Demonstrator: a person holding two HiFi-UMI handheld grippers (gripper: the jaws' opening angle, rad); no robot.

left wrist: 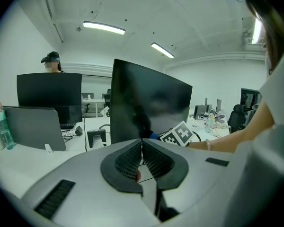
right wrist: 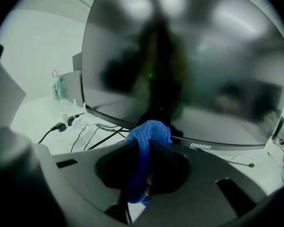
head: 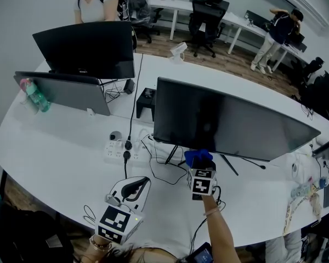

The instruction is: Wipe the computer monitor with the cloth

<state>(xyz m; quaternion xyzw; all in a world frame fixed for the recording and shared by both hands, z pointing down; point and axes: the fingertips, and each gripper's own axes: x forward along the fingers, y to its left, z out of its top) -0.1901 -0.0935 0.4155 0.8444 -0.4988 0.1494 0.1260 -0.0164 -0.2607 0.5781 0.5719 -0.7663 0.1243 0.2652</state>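
Head view shows bare white desk (head: 55,163) left of the wide black computer monitor (head: 230,125), black cables (head: 160,175) crowding its stand. The blue terry cloth (right wrist: 150,135) sits at the screen's bottom edge, pinched in the right gripper (right wrist: 149,145). The left gripper (left wrist: 142,144), jaws together on nothing, hangs over the desk's front edge

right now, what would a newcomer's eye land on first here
The big dark monitor fills the middle of the white desk. Near its bottom edge, the right tool is shut on a bright blue cloth. The left tool sits shut and empty, lower left in the head view.
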